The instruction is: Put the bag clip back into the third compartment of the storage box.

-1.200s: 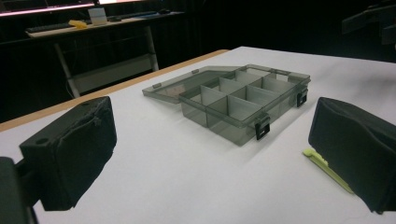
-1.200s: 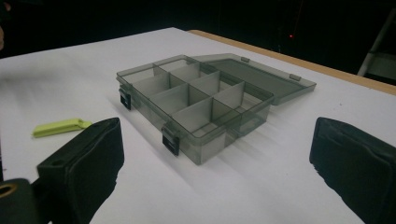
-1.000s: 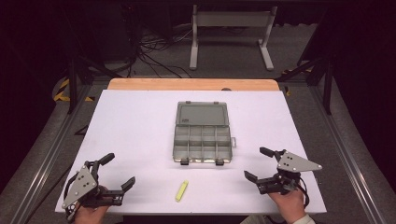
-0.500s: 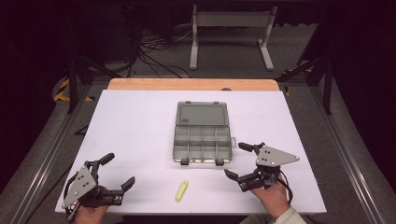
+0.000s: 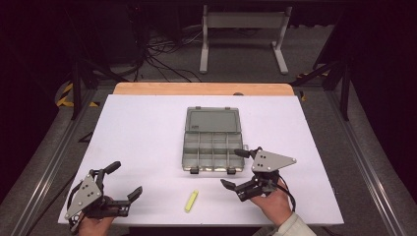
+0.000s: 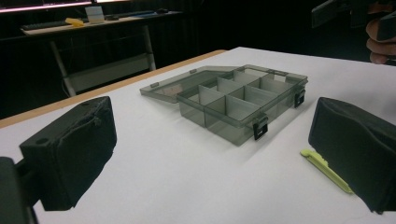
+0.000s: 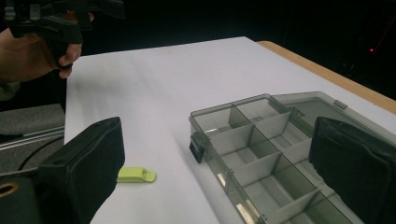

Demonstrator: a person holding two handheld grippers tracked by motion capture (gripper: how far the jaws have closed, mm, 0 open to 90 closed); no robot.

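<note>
Jaws of the left gripper (image 5: 123,182) gape empty near the white tabletop's (image 5: 147,132) corner. Centre front lies the small yellow-green plastic clip (image 5: 191,201): light, stiff, best pinched across its narrow sides. Right gripper (image 5: 235,169), also open, hovers beside the open smoky-grey compartment box (image 5: 213,140).

This looks like a lab or test room. The room is dark all around, and only the white surface (image 5: 147,132) is lit. A bunch of black cables (image 5: 162,54) lies on the grey floor (image 5: 246,78) behind it. A metal stand (image 5: 243,29) sits there too. Farther back is another desk (image 6: 93,28) with a keyboard (image 6: 44,24) on it.
</note>
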